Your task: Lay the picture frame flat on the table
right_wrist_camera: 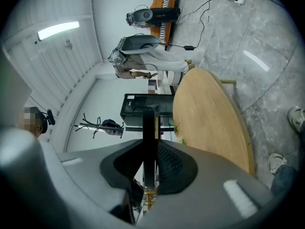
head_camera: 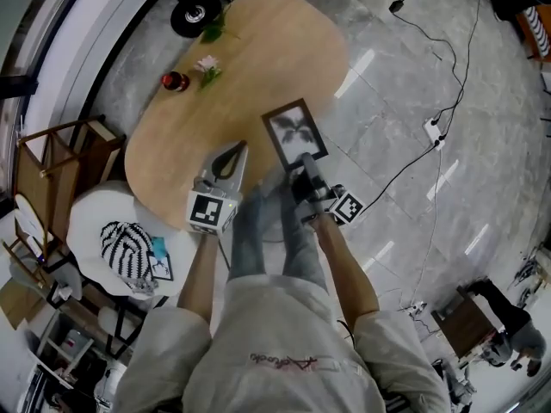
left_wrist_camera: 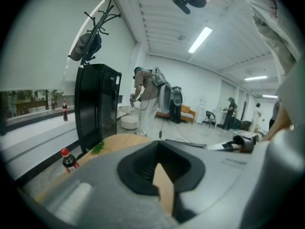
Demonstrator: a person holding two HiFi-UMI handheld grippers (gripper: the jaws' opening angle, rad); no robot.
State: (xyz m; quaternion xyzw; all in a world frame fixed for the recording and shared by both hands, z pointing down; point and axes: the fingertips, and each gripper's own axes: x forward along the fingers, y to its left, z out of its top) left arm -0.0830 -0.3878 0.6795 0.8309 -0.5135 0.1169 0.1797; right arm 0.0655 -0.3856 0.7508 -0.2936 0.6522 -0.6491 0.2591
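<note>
The picture frame (head_camera: 297,133), dark-rimmed with a leaf print, faces up over the near right part of the oval wooden table (head_camera: 250,54). My right gripper (head_camera: 303,172) is shut on its near edge. In the right gripper view the frame (right_wrist_camera: 149,137) shows edge-on between the black pads. I cannot tell whether the frame touches the table. My left gripper (head_camera: 234,155) hangs over the table's near edge, left of the frame. Its jaws meet at the tips and hold nothing. In the left gripper view only a sliver of tabletop shows between its pads (left_wrist_camera: 143,168).
A red-capped cola bottle (head_camera: 175,81), a pink flower (head_camera: 207,65) and a green leaf (head_camera: 213,31) lie at the table's far left. A white stool (head_camera: 108,218) and a wooden rack (head_camera: 60,157) stand to the left. Cables and a power strip (head_camera: 433,130) cross the floor on the right.
</note>
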